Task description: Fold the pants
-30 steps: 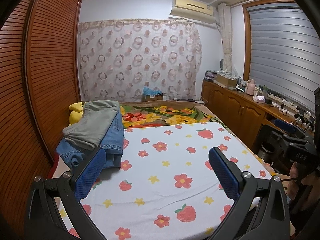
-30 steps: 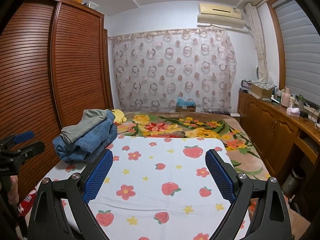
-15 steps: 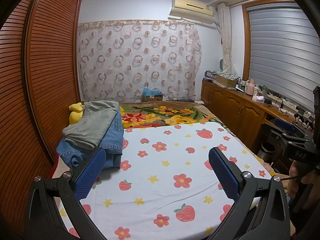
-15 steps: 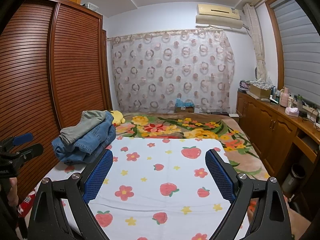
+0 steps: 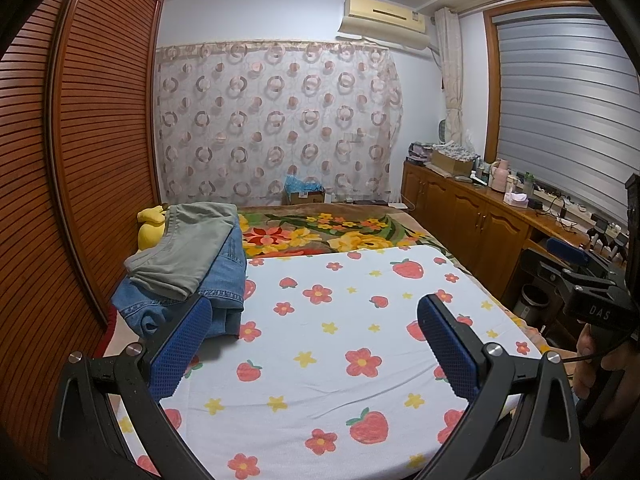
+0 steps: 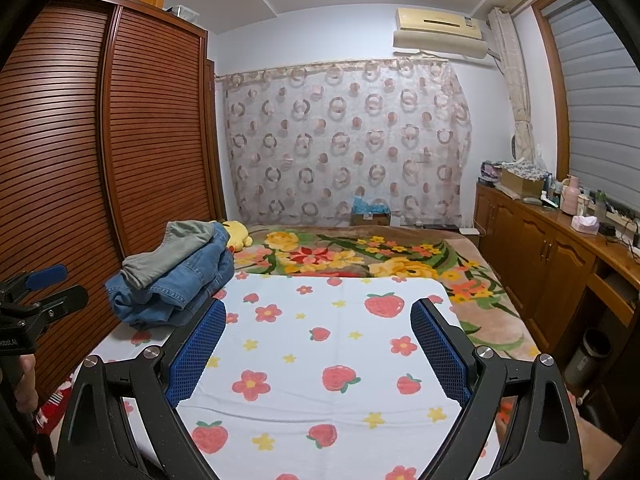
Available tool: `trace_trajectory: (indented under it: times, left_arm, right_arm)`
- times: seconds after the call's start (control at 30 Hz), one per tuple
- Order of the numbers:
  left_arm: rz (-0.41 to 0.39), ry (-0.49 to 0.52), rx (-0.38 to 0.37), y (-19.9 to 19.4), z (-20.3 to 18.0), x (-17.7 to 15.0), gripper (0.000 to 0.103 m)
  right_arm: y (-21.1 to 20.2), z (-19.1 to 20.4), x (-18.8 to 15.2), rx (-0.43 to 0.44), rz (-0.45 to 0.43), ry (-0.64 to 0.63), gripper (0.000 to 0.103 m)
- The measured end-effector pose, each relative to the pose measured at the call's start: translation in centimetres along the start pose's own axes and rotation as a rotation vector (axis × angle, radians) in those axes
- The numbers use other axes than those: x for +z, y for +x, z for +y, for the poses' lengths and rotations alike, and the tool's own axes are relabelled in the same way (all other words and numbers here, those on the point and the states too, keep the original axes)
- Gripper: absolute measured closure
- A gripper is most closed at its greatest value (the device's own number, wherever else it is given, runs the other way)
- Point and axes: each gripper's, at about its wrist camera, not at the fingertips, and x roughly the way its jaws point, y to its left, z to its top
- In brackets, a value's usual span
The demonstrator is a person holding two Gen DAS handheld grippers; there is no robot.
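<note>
I hold my left gripper (image 5: 314, 342) and right gripper (image 6: 318, 346) spread and empty above the strawberry-print sheet (image 5: 340, 360), whose bare middle leaves folding room, while grey pants (image 5: 188, 250) top blue jeans (image 5: 224, 284) piled at its far-left edge.

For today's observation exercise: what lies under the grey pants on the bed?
The grey pants lie on blue jeans, piled on the strawberry-print sheet. A yellow plush toy peeks out behind. Anything deeper in the pile is covered.

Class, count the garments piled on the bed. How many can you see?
2: grey pants lie on top, blue jeans beneath, at the bed's left edge. More could be hidden under them.
</note>
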Motion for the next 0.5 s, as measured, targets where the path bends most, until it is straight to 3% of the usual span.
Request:
trace_trajectory:
  times: [0.5]
  left_arm:
    - [-0.001, -0.002, -0.001, 0.01, 0.04, -0.08, 0.000]
  right_arm:
    - [-0.09, -0.02, -0.01, 0.002, -0.002, -0.004, 0.009]
